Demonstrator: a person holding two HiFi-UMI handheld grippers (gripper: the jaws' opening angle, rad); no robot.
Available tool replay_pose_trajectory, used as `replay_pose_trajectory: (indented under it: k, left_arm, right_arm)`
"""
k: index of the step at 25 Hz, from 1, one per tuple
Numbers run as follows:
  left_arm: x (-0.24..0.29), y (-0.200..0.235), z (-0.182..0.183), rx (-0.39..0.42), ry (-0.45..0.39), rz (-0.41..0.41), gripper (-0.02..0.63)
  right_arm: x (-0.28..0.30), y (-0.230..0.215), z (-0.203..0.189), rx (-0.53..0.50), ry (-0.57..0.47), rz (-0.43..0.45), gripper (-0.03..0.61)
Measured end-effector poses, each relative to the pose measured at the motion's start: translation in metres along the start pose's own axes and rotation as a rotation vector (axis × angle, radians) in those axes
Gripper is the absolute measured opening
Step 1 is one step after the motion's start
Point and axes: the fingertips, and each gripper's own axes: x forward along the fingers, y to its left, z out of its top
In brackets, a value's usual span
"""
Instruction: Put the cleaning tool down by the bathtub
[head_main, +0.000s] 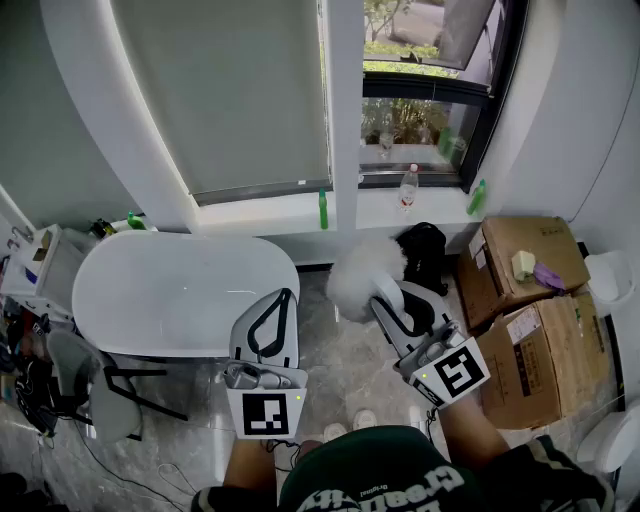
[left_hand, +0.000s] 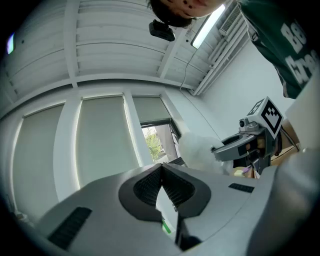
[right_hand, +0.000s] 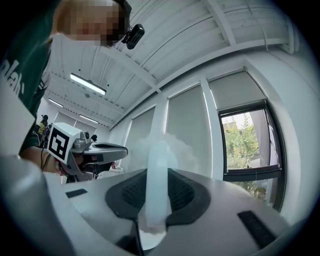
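Observation:
The cleaning tool is a fluffy white duster (head_main: 362, 275) on a pale, see-through handle (right_hand: 156, 187). My right gripper (head_main: 392, 308) is shut on that handle, and the fluffy head (right_hand: 167, 149) sticks out past the jaws, held above the floor to the right of the tub's end. The white oval bathtub (head_main: 180, 292) lies at the left under the window. My left gripper (head_main: 278, 305) hovers over the tub's right end, with its jaws meeting at the tips (left_hand: 161, 169) and nothing between them. The left gripper view shows the duster (left_hand: 197, 150) and the right gripper (left_hand: 245, 142) off to the right.
Two cardboard boxes (head_main: 530, 320) stand at the right, with a black bag (head_main: 425, 255) behind the duster. A green bottle (head_main: 323, 210) and a clear bottle (head_main: 407, 188) stand on the window sill. A grey chair (head_main: 95, 385) stands in front of the tub at left.

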Motion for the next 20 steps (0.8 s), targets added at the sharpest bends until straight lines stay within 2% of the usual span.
replay_pose_trajectory:
  k: [15, 20]
  left_arm:
    - [0.004, 0.0, 0.004, 0.043, 0.005, 0.002, 0.009]
    - [0.004, 0.0, 0.0, -0.013, 0.006, 0.022, 0.009]
  right_arm:
    - [-0.002, -0.011, -0.004, 0.044, -0.002, -0.016, 0.092]
    - [-0.003, -0.01, -0.007, 0.044, -0.002, -0.011, 0.092]
